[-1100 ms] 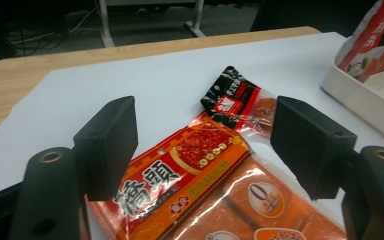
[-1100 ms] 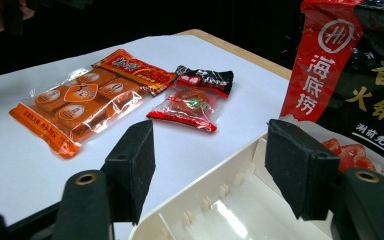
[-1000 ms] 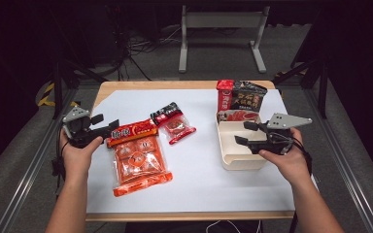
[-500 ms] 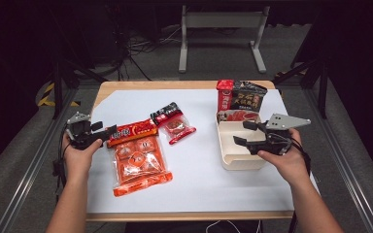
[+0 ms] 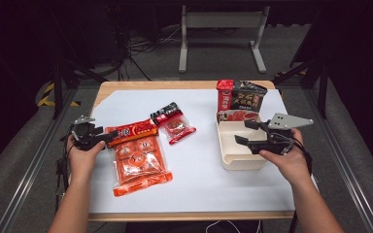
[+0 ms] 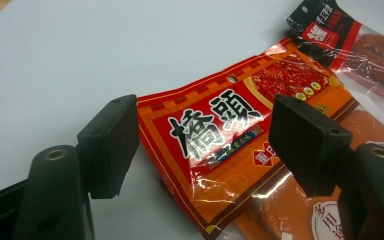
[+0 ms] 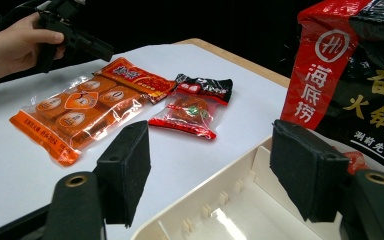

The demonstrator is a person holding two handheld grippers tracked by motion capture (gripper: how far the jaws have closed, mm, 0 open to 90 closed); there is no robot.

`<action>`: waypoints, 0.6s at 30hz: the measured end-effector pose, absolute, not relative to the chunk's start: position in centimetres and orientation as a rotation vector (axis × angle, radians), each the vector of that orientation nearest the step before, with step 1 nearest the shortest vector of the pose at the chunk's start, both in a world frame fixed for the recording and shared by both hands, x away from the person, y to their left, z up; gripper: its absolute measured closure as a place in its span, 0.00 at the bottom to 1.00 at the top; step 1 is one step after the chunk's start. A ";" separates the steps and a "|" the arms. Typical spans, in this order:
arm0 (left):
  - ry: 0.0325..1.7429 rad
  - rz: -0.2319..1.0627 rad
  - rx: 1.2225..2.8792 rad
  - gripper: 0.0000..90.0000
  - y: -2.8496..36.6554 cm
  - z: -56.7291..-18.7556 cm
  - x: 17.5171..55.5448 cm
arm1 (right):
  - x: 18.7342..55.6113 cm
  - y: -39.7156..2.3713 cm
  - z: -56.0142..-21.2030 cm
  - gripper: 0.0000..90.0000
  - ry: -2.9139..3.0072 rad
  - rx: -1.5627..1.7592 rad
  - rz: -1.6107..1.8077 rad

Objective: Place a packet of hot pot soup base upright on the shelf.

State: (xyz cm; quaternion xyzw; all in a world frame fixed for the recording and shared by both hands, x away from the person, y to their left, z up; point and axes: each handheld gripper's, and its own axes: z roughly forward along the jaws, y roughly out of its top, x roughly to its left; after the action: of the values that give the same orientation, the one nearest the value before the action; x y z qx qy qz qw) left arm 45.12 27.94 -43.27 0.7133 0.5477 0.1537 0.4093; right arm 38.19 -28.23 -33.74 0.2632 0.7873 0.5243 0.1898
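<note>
**Left hand-held gripper lined up on the orange sachet**

The worktop [image 5: 199, 179] carries everything. Taking the large clear-and-orange seasoning pack [image 5: 140, 162] as landmark: the small orange sachet [image 5: 132, 132] lies across its far end, long axis running left to right. The white tray [image 5: 238, 145] sits well to its right, with the red-and-black hotpot bag [image 5: 240, 97] behind that.

The left hand-held gripper [image 5: 108, 139] is nearer, just left of the sachet's end, jaws released. The left gripper view shows the sachet's [image 6: 230, 135] corner between the pads, untouched. The right hand-held gripper [image 5: 245, 132] hangs released over the tray; its own view shows the tray's [image 7: 220, 210] bare interior.
</note>
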 end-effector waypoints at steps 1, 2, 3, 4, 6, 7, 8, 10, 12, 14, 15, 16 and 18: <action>1.383 0.388 1.801 0.33 27.9 -43.3 45.1 | 38.2 -28.2 -33.7 0.37 2.213 0.739 1.471; 1.395 0.381 1.801 0.32 28.0 -43.5 45.2 | 38.2 -28.2 -33.7 0.37 2.212 0.737 1.468; 1.397 0.380 1.804 0.32 28.1 -43.6 45.2 | 38.2 -28.3 -33.7 0.37 2.208 0.735 1.461; 1.408 0.373 1.800 0.31 28.2 -43.7 45.3 | 38.2 -28.3 -33.7 0.36 2.205 0.735 1.458; 1.418 0.362 1.794 0.31 28.4 -43.9 45.3 | 38.2 -28.4 -33.7 0.36 2.200 0.736 1.461; 1.418 0.362 1.794 0.31 28.4 -43.9 45.3 | 38.2 -28.4 -33.7 0.36 2.199 0.737 1.461; 1.422 0.354 1.797 0.31 28.5 -44.0 45.3 | 38.1 -28.4 -33.7 0.36 2.199 0.734 1.460; 1.423 0.348 1.799 0.31 28.5 -44.0 45.4 | 38.1 -28.4 -33.7 0.36 2.200 0.732 1.459; 1.425 0.333 1.806 0.31 28.5 -44.2 45.5 | 38.1 -28.4 -33.7 0.35 2.200 0.732 1.457; 1.424 0.319 1.807 0.31 28.5 -44.4 45.6 | 38.1 -28.3 -33.7 0.35 2.201 0.729 1.457; 1.428 0.315 1.814 0.31 28.5 -44.4 45.6 | 38.1 -28.3 -33.7 0.35 2.200 0.729 1.456; 1.428 0.306 1.813 0.31 28.5 -44.5 45.6 | 38.1 -28.3 -33.7 0.35 2.200 0.727 1.455; 1.436 0.295 1.813 0.32 28.4 -44.5 45.7 | 38.1 -28.3 -33.7 0.35 2.199 0.729 1.456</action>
State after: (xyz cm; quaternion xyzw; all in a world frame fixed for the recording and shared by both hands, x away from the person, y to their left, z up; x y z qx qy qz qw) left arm 45.67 28.42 -44.54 0.7148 0.5660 0.1163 0.3939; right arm 38.13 -28.35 -33.67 0.2610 0.7872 0.5211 0.2015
